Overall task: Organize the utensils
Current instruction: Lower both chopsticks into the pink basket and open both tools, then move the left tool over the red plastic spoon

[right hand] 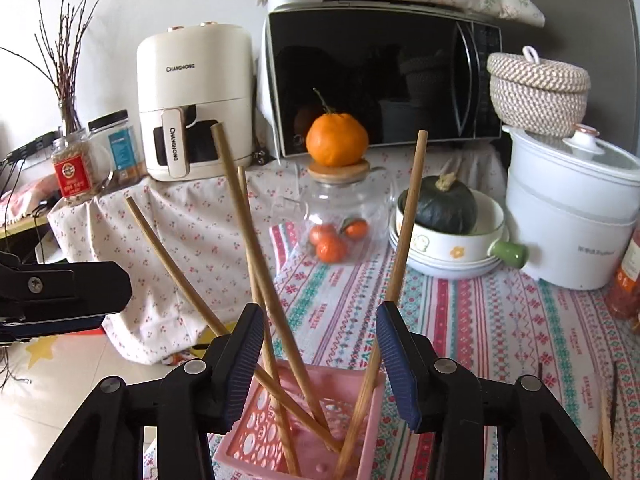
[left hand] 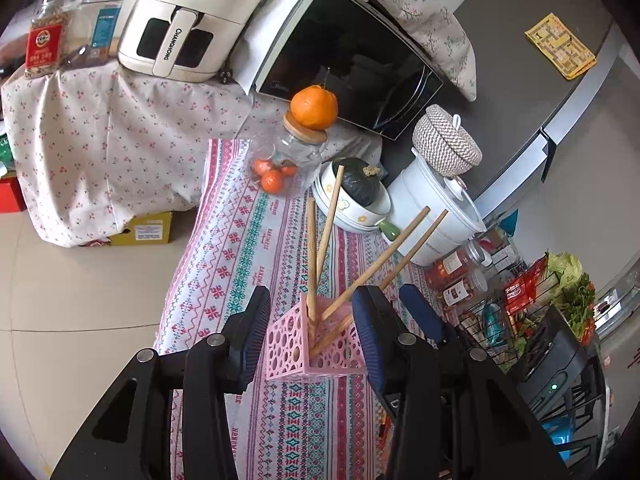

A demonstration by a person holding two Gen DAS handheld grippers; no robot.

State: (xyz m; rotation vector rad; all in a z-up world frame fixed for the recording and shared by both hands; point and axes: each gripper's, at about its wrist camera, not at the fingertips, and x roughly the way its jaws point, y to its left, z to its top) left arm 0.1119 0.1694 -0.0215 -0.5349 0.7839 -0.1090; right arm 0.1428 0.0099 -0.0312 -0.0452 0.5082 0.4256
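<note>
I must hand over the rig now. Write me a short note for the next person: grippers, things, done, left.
Left gripper: around the pink holder, which stands tilted on the patterned tablecloth; whether its pads press on it is unclear.
Right gripper: open above the holder, holding nothing; the chopsticks stand between its jaws.
Done: four wooden chopsticks stand in the holder, leaning apart.
Left: more sticks lie at the right edge of the right wrist view; they probably go in next. Set the holder level.

Four wooden chopsticks [right hand: 240,236] stand in one pink holder [right hand: 320,420]. One big orange [right hand: 337,140] tops one glass jar [right hand: 340,216]. One green squash [right hand: 444,206].
</note>
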